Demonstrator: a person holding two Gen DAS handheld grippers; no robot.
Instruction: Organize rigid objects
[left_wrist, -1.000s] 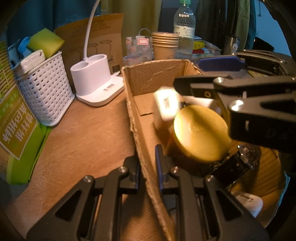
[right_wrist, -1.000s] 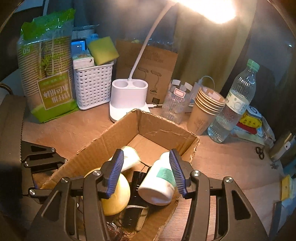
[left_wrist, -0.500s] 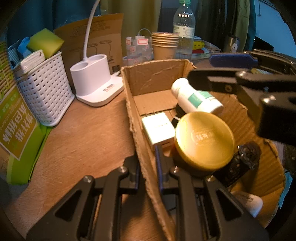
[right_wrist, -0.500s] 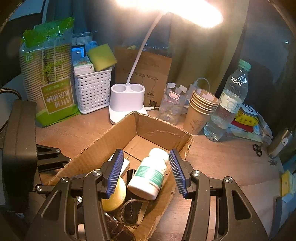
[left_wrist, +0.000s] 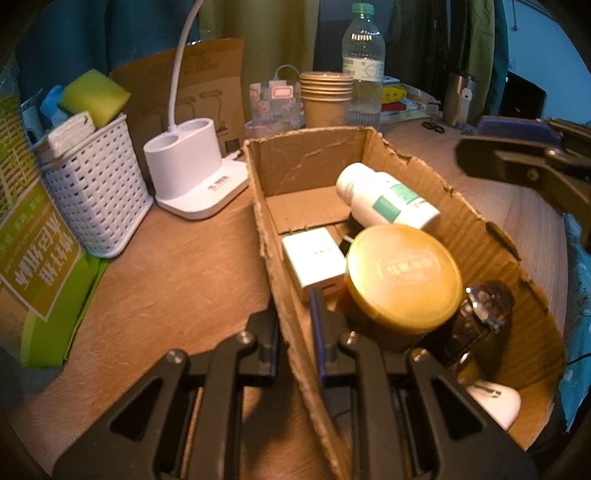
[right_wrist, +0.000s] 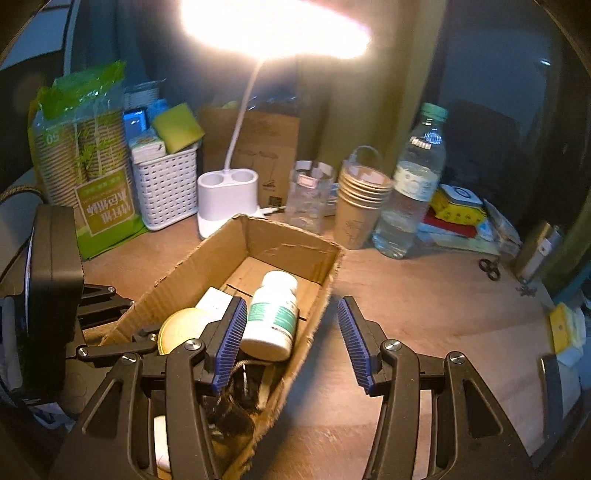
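A cardboard box (left_wrist: 306, 155) stands on the wooden desk. My left gripper (left_wrist: 295, 314) is shut on its near left wall, one finger outside and one inside. In the box lie a white pill bottle (left_wrist: 388, 201), a yellow-lidded jar (left_wrist: 402, 273), a small white carton (left_wrist: 314, 258) and a dark object (left_wrist: 480, 317). My right gripper (right_wrist: 291, 314) stands open and empty above the box's right wall (right_wrist: 317, 306), with the pill bottle (right_wrist: 275, 314) lying below it, untouched. The right gripper's fingers (left_wrist: 517, 162) show at the far right of the left wrist view.
Behind the box stand a white lamp base (right_wrist: 227, 195), a white basket (right_wrist: 166, 188), stacked paper cups (right_wrist: 360, 199), a water bottle (right_wrist: 413, 184) and a green pack of cups (right_wrist: 85, 162). Scissors (right_wrist: 489, 267) lie at the right. Bare desk lies right of the box.
The right gripper has drawn back, up and to the right, away from the pill bottle, which now lies in the box. The left gripper has not moved.
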